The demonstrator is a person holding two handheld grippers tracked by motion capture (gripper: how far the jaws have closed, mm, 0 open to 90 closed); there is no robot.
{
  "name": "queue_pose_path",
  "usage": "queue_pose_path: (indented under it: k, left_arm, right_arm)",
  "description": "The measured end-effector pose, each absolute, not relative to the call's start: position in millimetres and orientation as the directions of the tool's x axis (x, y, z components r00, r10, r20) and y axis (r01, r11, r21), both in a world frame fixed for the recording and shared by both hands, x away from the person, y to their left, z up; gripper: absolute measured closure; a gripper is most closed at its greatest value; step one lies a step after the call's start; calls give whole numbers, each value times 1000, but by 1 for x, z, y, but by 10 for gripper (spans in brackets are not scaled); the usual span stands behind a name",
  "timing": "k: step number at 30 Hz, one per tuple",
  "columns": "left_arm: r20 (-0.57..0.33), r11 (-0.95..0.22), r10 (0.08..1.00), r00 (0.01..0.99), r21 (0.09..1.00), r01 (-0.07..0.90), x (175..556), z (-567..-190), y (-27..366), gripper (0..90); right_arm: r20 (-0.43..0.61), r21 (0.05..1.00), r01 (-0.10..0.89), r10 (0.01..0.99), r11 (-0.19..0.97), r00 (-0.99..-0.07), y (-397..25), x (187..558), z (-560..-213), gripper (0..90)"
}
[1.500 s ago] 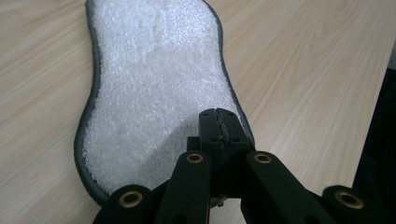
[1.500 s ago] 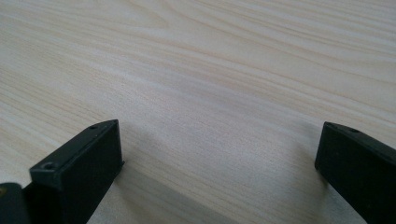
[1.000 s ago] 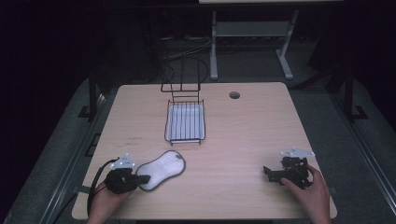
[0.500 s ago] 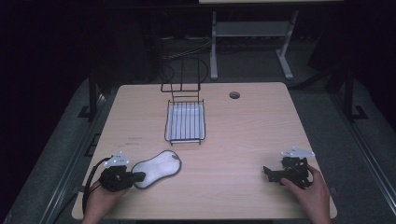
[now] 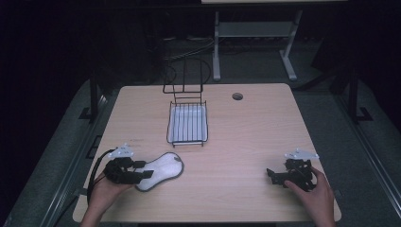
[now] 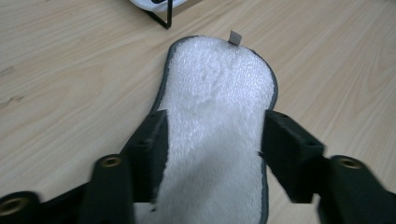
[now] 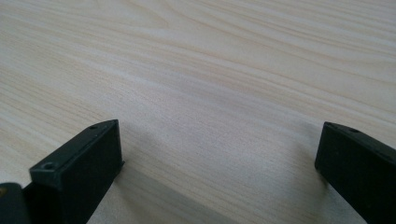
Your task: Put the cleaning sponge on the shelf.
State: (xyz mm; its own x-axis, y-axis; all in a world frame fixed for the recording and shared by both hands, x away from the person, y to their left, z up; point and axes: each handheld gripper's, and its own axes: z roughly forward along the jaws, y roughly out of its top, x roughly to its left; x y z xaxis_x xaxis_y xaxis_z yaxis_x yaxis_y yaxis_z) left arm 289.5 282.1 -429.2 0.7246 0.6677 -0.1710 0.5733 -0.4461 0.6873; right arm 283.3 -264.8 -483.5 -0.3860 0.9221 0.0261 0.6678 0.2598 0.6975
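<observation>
A white fleece insole (image 5: 163,168) with a dark grey rim lies flat on the wooden table (image 5: 246,137), near the front left. My left gripper (image 5: 144,174) holds its near end, one jaw against each side edge. In the left gripper view the insole (image 6: 219,93) runs away between the jaws of the left gripper (image 6: 215,140), with a small grey tab at its far tip. My right gripper (image 5: 270,174) rests at the front right, held by a hand. Its jaws stand wide apart over bare wood in the right gripper view (image 7: 219,154).
A black wire rack (image 5: 187,142) with a white tray in it stands mid-table behind the insole; one black foot of it (image 6: 161,14) is close to the insole's tip. A round cable hole (image 5: 237,96) sits at the back. The floor around the table is dark.
The left gripper drew back to the left, then came forward a little, and the insole shifted slightly with it. The right gripper has stayed put.
</observation>
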Motion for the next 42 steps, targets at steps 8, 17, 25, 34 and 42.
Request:
queue_pose_path:
  k: [8,17,25,34,42]
  left_arm:
    - [-168,-477,638,752,680,557,309,-432,273,130]
    - [-169,-505,620,766,661,555,326,-441,268,129]
    - [-153,-528,618,771,645,552,332,-446,264,129]
    - [-142,-559,601,786,629,541,330,-453,259,129]
    - [-127,-582,598,792,611,537,328,-457,255,128]
  right_arm:
    - [26,697,668,922,260,-386,-265,283,-484,2]
    - [26,697,668,922,260,-386,-265,283,-484,2]
    - [26,697,668,922,259,-386,-265,283,-484,2]
    - [26,697,668,922,260,-386,-265,283,-484,2]
    - [27,697,668,922,259,-386,-265,283,-484,2]
